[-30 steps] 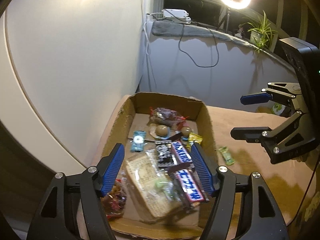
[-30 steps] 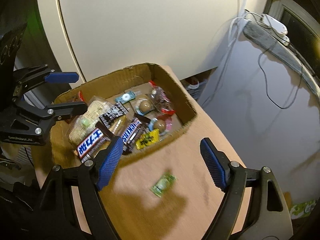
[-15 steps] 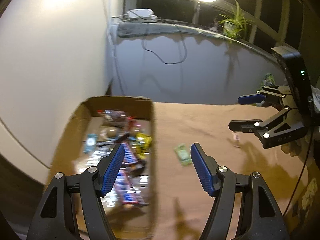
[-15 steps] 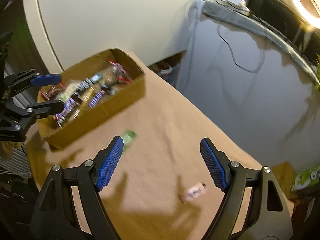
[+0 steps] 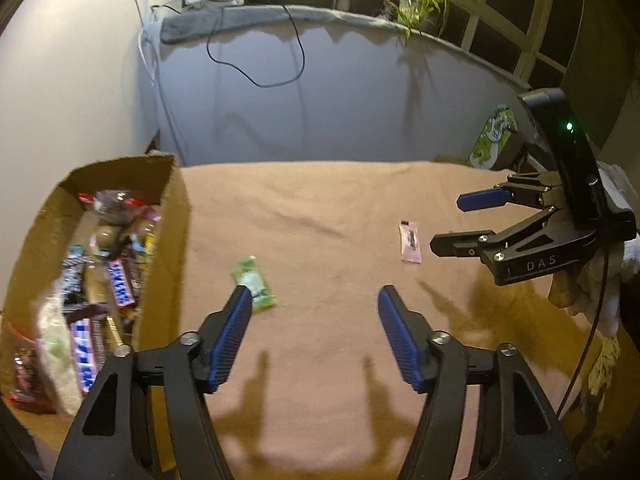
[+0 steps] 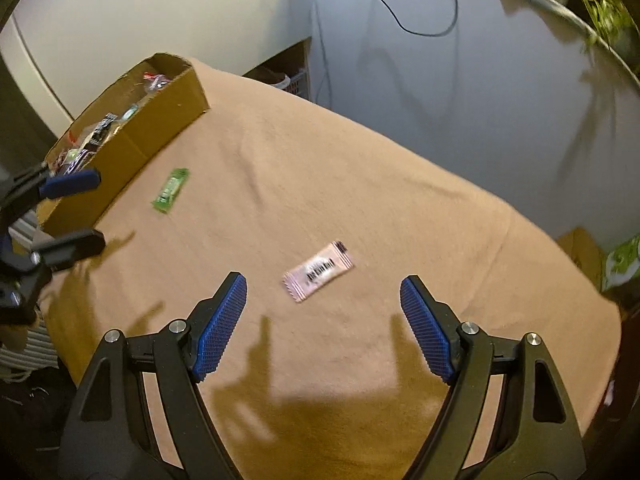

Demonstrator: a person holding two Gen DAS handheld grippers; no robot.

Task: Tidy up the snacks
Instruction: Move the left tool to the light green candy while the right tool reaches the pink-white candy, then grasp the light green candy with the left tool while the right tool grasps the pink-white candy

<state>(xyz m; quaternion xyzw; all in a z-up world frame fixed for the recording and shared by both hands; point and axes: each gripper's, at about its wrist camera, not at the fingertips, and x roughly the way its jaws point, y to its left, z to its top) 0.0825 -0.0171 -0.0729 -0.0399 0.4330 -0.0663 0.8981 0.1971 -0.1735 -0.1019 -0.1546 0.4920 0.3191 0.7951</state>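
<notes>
A cardboard box [image 5: 172,208] full of several snack bars and candies sits at the table's left; it also shows in the right wrist view [image 6: 160,108]. A green candy packet [image 5: 254,283] lies on the brown cloth just ahead of my left gripper's left finger, also seen from the right wrist [image 6: 171,190]. A pink packet [image 6: 319,271] lies just ahead of my right gripper [image 6: 322,304], which is open and empty; the packet also shows in the left wrist view [image 5: 410,241]. My left gripper [image 5: 314,308] is open and empty. The right gripper [image 5: 452,220] hovers beside the pink packet.
The table is covered with a brown cloth [image 5: 320,216]. A grey wall with a dangling black cable [image 5: 256,60] stands behind it. A green-printed box [image 5: 494,136] sits off the far right edge. A potted plant [image 5: 420,4] stands on the sill.
Both grippers have swung right, away from the box and out over the cloth. The pink packet has come into view in front of the right gripper. Both stay open.
</notes>
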